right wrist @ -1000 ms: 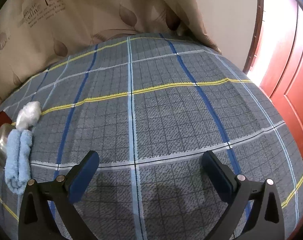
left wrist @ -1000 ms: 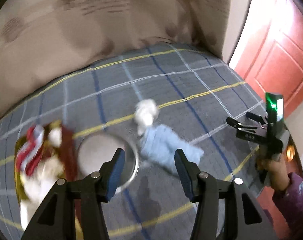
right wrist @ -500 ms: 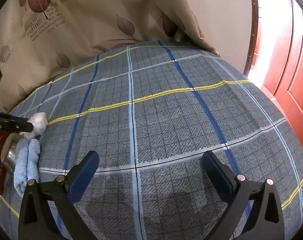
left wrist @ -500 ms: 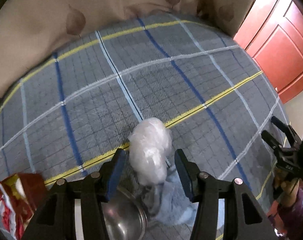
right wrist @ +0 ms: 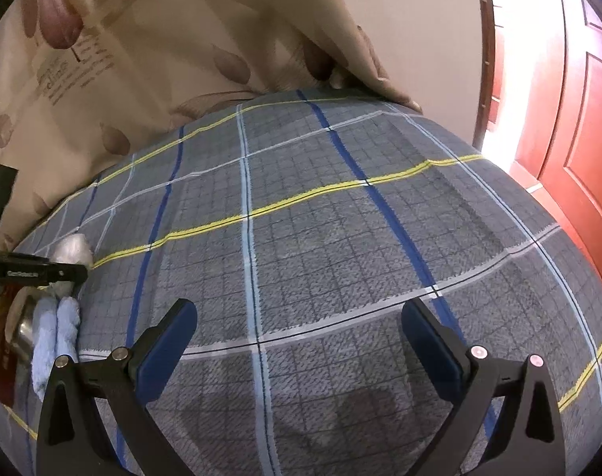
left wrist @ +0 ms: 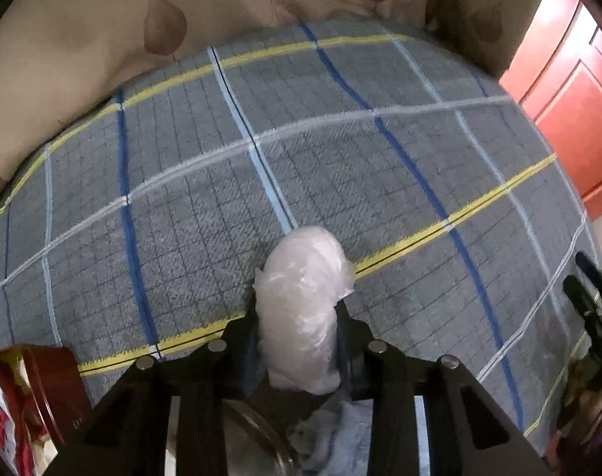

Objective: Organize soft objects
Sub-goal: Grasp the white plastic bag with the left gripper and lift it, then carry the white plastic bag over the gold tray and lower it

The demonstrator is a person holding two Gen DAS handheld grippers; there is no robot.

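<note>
My left gripper (left wrist: 299,317) is shut on a white crumpled plastic bag (left wrist: 304,297), which bulges out ahead of the fingers just above the plaid cloth (left wrist: 340,166). A light blue towel (left wrist: 332,432) lies under the gripper. In the right wrist view the bag (right wrist: 72,250) and the left gripper (right wrist: 68,273) sit at the far left, with the blue towel (right wrist: 54,337) folded below them. My right gripper (right wrist: 297,329) is open and empty over the middle of the cloth (right wrist: 340,238).
A steel bowl (left wrist: 257,440) lies beside the towel, and a red snack packet (left wrist: 19,404) is at the left. A beige leaf-print curtain (right wrist: 142,59) hangs behind the surface. A red door (right wrist: 570,119) stands at the right.
My left gripper moved forward over the bowl and towel and closed on the white plastic bag. The right gripper stayed open and tilted up slightly.
</note>
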